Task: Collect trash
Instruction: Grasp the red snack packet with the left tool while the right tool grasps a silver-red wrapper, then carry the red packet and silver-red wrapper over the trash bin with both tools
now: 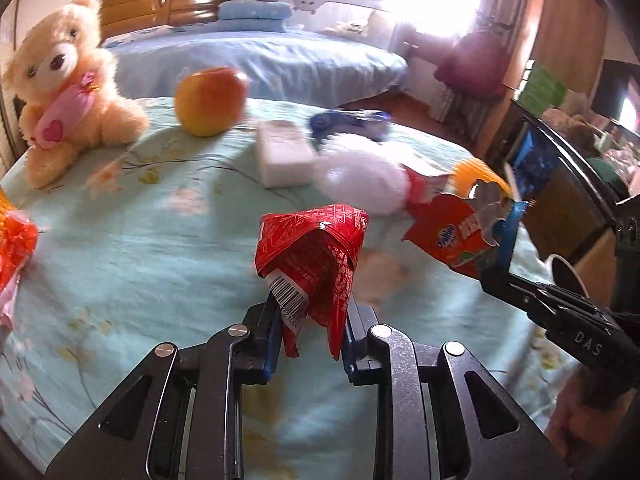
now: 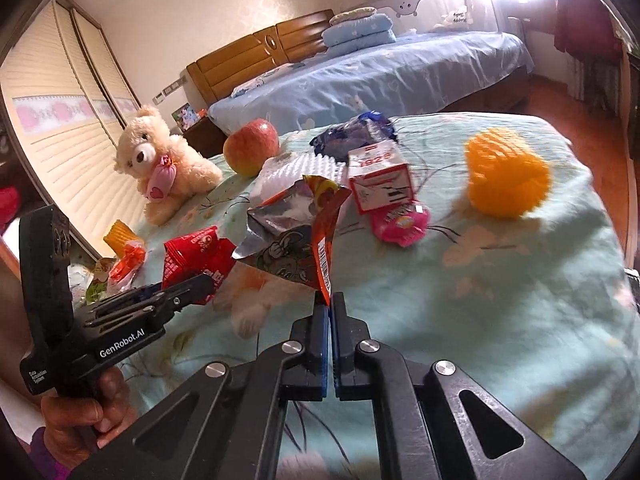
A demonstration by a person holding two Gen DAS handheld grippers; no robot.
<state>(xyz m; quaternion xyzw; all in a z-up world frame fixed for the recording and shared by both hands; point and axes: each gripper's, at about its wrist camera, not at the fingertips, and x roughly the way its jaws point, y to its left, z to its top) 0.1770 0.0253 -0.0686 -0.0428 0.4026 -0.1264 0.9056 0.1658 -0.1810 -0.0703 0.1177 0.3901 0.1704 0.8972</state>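
Red foil, the crumpled red wrapper (image 1: 316, 264) with a barcode label, sits pinched in our left gripper (image 1: 308, 320) above the floral bedspread (image 1: 160, 240). Our right gripper (image 2: 330, 300), pressed together, pinches the orange snack bag (image 2: 296, 232) bearing a cartoon. Beyond lie a carton (image 2: 380, 180) reading "1928", an apple (image 2: 251, 146), a teddy bear (image 2: 160, 160) and orange foam netting (image 2: 508, 176).
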